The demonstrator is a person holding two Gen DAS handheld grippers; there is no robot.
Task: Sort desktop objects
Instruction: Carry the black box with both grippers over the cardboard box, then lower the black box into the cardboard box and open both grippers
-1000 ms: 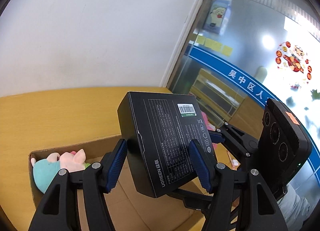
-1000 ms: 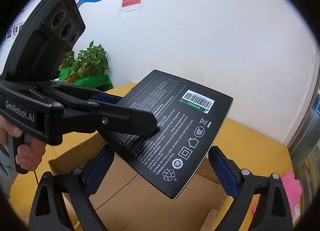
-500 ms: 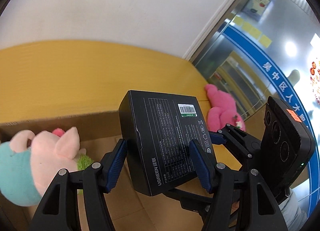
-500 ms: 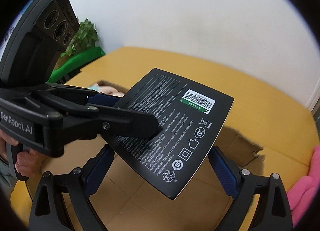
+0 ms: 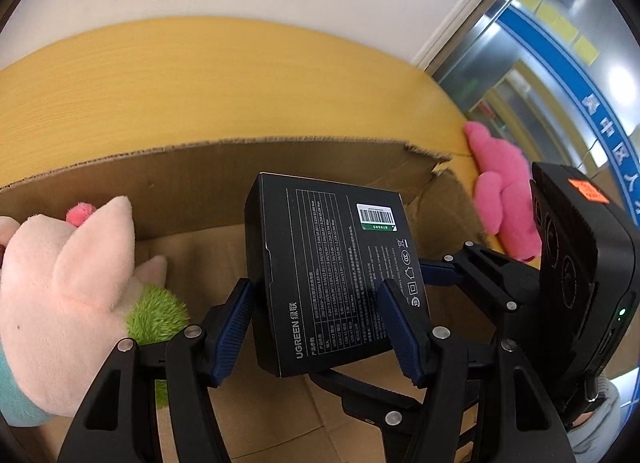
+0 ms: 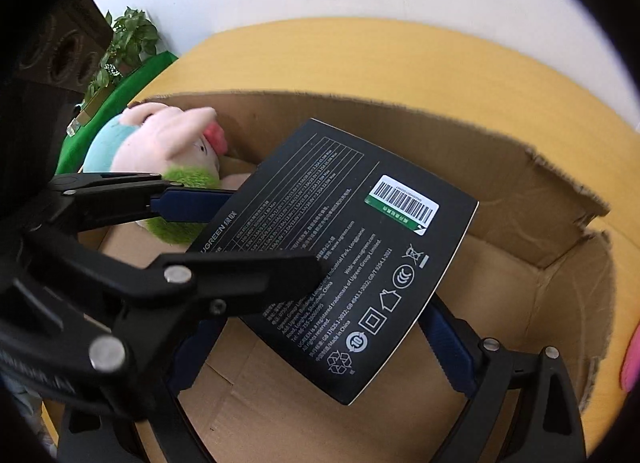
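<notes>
A flat black UGREEN box (image 5: pixel 332 279) with a barcode label is held between both grippers, above the inside of an open cardboard box (image 5: pixel 224 171). My left gripper (image 5: pixel 316 327) is shut on its two side edges. My right gripper (image 6: pixel 320 347) grips the same black box (image 6: pixel 344 259) across its other two edges, its blue pads against them. In the right wrist view the left gripper's fingers (image 6: pixel 240 275) lie over the box from the left. The black box is tilted, low inside the cardboard box (image 6: pixel 500 183).
A pink pig plush with a teal body and green tuft (image 5: pixel 68 287) lies in the cardboard box's left end, also seen in the right wrist view (image 6: pixel 168 143). A bright pink plush (image 5: pixel 500 199) lies on the yellow table (image 5: pixel 200 83) outside the torn right corner.
Both grippers have lowered and tilted down with the black box, from above the cardboard box to inside its opening. The pig plush and box floor have come much closer.
</notes>
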